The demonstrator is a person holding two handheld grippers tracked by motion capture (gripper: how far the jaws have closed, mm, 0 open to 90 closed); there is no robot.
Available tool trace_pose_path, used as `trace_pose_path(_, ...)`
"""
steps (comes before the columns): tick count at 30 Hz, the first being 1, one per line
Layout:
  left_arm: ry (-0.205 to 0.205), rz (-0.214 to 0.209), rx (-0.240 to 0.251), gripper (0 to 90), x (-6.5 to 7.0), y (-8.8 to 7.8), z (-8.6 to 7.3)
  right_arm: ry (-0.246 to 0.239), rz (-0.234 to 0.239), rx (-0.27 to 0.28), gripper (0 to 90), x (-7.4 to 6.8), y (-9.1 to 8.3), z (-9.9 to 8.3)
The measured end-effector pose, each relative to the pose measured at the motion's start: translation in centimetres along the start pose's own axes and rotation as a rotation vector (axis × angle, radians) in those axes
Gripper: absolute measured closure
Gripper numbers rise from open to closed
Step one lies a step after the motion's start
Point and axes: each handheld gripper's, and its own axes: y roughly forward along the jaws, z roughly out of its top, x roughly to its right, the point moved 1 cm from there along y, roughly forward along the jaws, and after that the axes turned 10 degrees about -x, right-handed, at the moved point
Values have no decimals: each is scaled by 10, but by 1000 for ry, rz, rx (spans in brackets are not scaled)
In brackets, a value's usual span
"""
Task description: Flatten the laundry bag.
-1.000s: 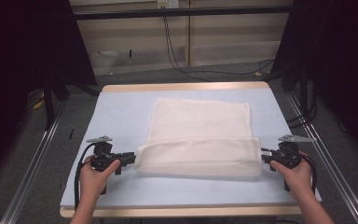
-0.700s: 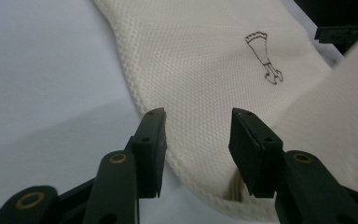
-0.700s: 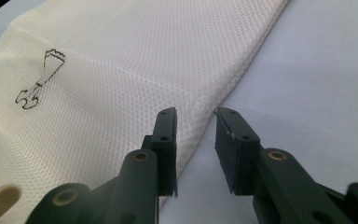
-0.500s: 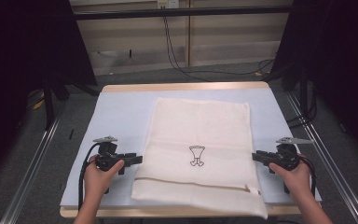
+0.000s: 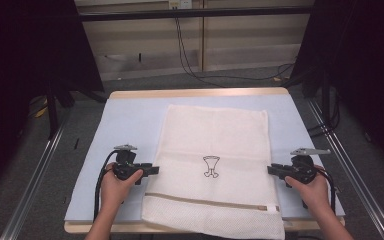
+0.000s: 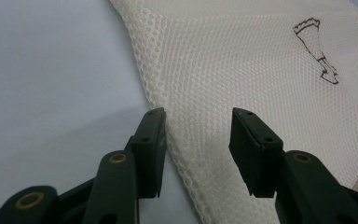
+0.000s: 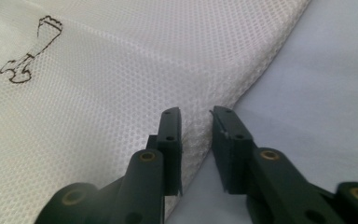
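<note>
Towel [image 5: 215, 165] spread flat on mat [image 5: 130, 120], near edge hanging over table front; black emblem [image 5: 210, 166] at towel centre, tan stripe [image 5: 210, 201] nearer you; your left gripper [image 5: 152, 170] at towel's left edge, level with emblem, jaws parted, edge lying between pads [image 6: 151, 140], not pinched; your right gripper [image 5: 271, 170] at towel's right edge, jaws just been closing, narrow gap left, edge between pads [image 7: 171, 140], released, nothing grasped.

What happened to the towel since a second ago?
The towel, whose near end was folded back, was unfolded toward the person and lies flat, its near edge over the table edge. The left gripper is open at its side; the right gripper has just been closing there. The table stayed.
</note>
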Motion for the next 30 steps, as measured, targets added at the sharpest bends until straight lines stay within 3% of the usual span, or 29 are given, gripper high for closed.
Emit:
trace_pose_path(4, -3, 21, -16, 652, 2, 0, 2, 15, 5, 3, 852, 0, 2, 2)
trace_pose_path(7, -11, 23, -27, 765, 1, 2, 3, 2, -14, -7, 876, -3, 4, 7)
trace_pose_path(11, -11, 20, -50, 853, 2, 3, 7, -9, -46, -12, 883, -4, 7, 15)
trace_pose_path(15, -15, 62, -39, 876, 0, 1, 13, -1, -54, -1, 884, 1, 10, 22)
trace_pose_path(24, -53, 82, 14, 878, -9, -2, 19, 10, -60, 9, 883, 6, 21, 43)
trace_pose_path(30, -66, 102, 39, 878, -15, -8, 20, -17, -72, 21, 883, 3, 27, 56)
